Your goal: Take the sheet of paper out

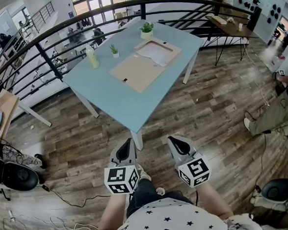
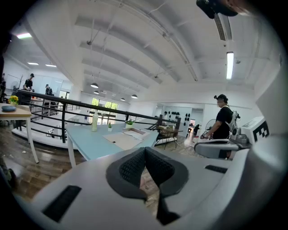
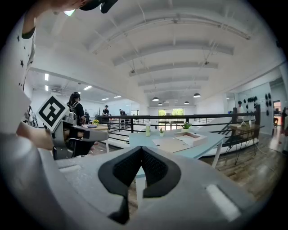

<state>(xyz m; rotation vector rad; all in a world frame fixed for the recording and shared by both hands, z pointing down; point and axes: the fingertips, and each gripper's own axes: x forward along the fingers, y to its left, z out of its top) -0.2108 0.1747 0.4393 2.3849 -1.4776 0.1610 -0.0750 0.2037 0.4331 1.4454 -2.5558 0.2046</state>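
Pale blue is filling the middle of the head view: a rectangular light-blue table (image 1: 108, 92) is standing on a brown plank floor (image 1: 208, 112) in front of a black metal railing (image 1: 46, 57). A flat brown cardboard box (image 1: 138, 72) is lying open on the table, and the white sheet of paper (image 1: 155, 53) is lying in its shallow tray at the far end, well apart from both grippers. A pale green bottle (image 1: 93, 57) and two small potted plants (image 1: 147, 30) are standing near the table's far edges. Down near the person's legs, the left gripper (image 1: 125, 148) and the right gripper (image 1: 179, 144) are hovering side by side short of the table's near corner, each carrying its marker cube.

Seen from the left gripper view, this gripper's dark ribbed pads are pressing against each other with nothing between them, so it is clenched and empty. Beyond them the table is showing with the open box on top, and a person in black (image 2: 222, 123) is standing at the right.

Looking through the right gripper view, its jaws are likewise pressing together on nothing. The left gripper is showing at the left edge, and the sheet is resting in the box tray on the table ahead.
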